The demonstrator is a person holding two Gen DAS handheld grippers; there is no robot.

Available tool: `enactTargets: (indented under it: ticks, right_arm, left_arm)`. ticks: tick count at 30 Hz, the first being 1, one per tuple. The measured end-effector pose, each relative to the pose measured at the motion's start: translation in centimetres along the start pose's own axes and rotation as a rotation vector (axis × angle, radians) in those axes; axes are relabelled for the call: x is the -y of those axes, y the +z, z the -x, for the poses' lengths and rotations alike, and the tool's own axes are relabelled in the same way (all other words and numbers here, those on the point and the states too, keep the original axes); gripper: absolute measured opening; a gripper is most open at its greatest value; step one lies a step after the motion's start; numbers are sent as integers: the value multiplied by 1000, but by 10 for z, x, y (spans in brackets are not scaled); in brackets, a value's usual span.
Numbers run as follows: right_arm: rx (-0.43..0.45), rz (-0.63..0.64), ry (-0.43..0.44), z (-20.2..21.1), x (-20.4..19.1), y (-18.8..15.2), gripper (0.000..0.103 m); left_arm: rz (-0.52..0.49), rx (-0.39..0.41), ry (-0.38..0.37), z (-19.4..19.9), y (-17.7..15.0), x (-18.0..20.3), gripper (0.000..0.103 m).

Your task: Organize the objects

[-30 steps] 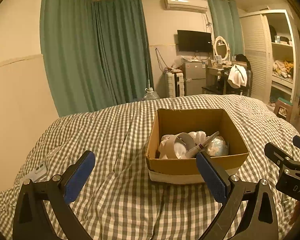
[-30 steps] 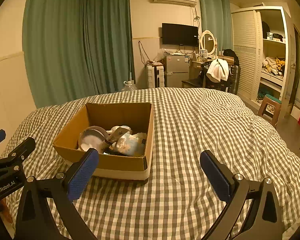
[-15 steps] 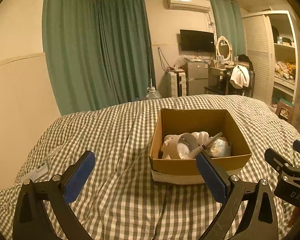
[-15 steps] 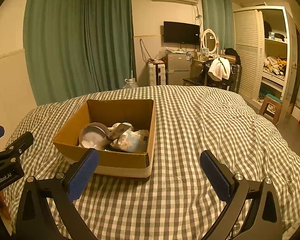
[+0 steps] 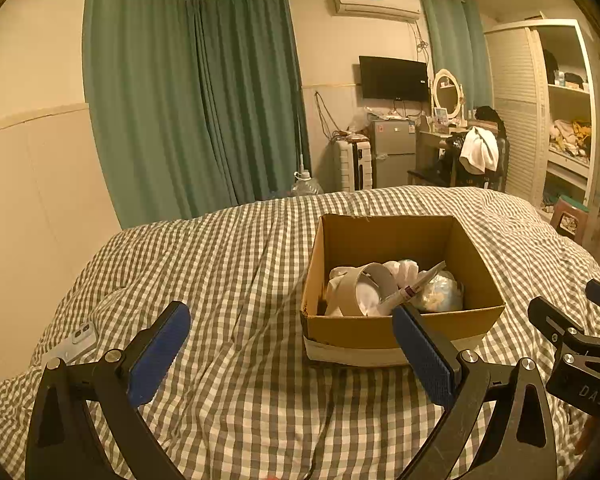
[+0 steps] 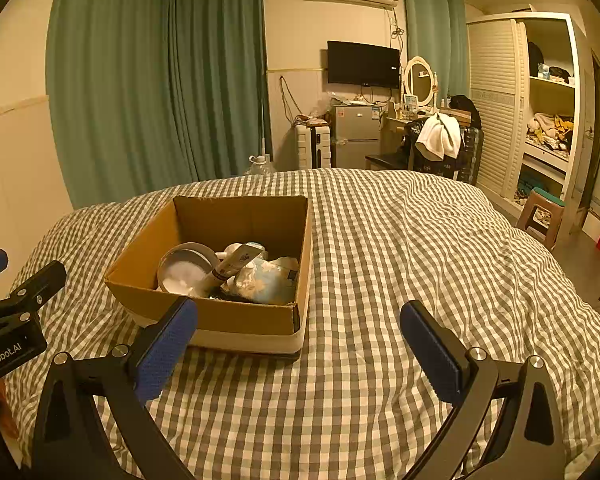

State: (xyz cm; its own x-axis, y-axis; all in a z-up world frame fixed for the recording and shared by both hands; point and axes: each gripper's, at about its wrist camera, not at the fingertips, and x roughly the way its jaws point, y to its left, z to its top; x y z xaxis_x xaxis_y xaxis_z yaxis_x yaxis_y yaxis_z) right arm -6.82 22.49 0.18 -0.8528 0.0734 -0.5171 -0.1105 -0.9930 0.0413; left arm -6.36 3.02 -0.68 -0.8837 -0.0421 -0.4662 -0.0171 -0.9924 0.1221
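An open cardboard box (image 5: 404, 326) sits on the checked bed cover (image 5: 236, 272). Inside lie a roll of tape (image 5: 370, 288), a tube (image 5: 416, 284), a pale blue crinkled packet (image 5: 440, 296) and white cloth. The box also shows in the right wrist view (image 6: 236, 316), with the tape roll (image 6: 186, 266), the tube (image 6: 236, 262) and the packet (image 6: 266, 280). My left gripper (image 5: 292, 346) is open and empty, just short of the box's near left corner. My right gripper (image 6: 298, 344) is open and empty, in front of the box's near right corner.
A white phone (image 5: 74, 340) lies on the bed at the far left. Green curtains (image 5: 188, 108), a TV (image 5: 392, 78), a small fridge (image 5: 392, 152), a chair with a white cloth (image 5: 478, 152), a wardrobe (image 5: 556, 112) and a stool (image 6: 540, 216) stand beyond the bed.
Both grippers have drifted slightly back from the box and shifted the view a little. Both stay open; nothing in the box has moved.
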Motion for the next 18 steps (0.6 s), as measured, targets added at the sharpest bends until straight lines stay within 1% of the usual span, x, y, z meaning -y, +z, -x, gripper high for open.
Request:
enactTargets:
  ticks: [18]
  right_arm:
    - [-11, 9, 0, -3, -4, -3, 102]
  left_arm:
    - [3, -5, 20, -3, -4, -3, 103]
